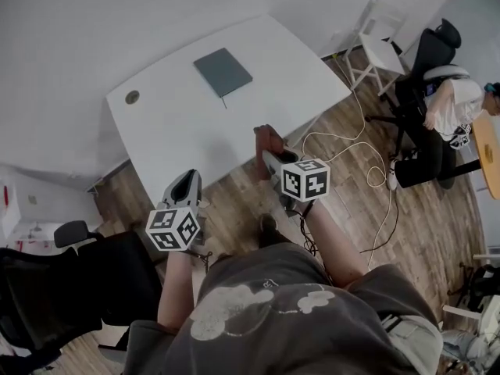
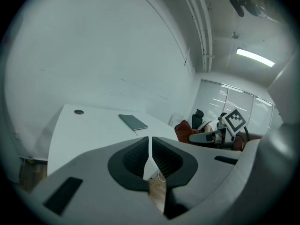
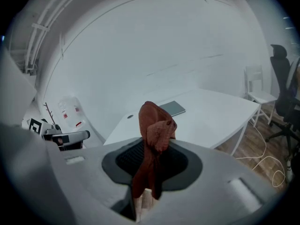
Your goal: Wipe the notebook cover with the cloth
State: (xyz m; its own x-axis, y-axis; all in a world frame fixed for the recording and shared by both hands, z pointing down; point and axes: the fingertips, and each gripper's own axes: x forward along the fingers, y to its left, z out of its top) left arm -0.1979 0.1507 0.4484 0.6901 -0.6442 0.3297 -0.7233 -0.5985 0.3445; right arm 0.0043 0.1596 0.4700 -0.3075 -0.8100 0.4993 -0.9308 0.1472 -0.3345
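1. Closest to the head camera is my grey shirt (image 1: 297, 311). Both forearms reach forward from it above the wooden floor (image 1: 234, 194).
2. Left gripper (image 2: 150, 146): the fingers are pressed together, leaving only a hairline slit between the pads. Nothing sits between them.
3. Right gripper (image 3: 151, 156): the fingers are clamped on the cloth (image 3: 154, 125), which is rust-red. It stands bunched beyond the fingertips, and a tail hangs back between the pads toward me.
4. Bench (image 1: 180, 131): white, ahead of both sets of fingers. The left fingers are held over the floor, short of its near edge. In the head view the cloth's top reaches about level with that edge.
5. Notebook (image 1: 223, 72): dark grey, closed and flat on the bench, ahead of both sets of fingers and well apart from them. It lies slightly left of the left fingers' line and just right of the cloth's top in the right gripper view.
6. Round grommet (image 1: 132, 97): set in the bench, far ahead and left of the left fingers.
7. Right of the right fingers: a white cable (image 1: 367, 143) lies looped on the floor. A white chair (image 1: 383, 49) stands beyond it.
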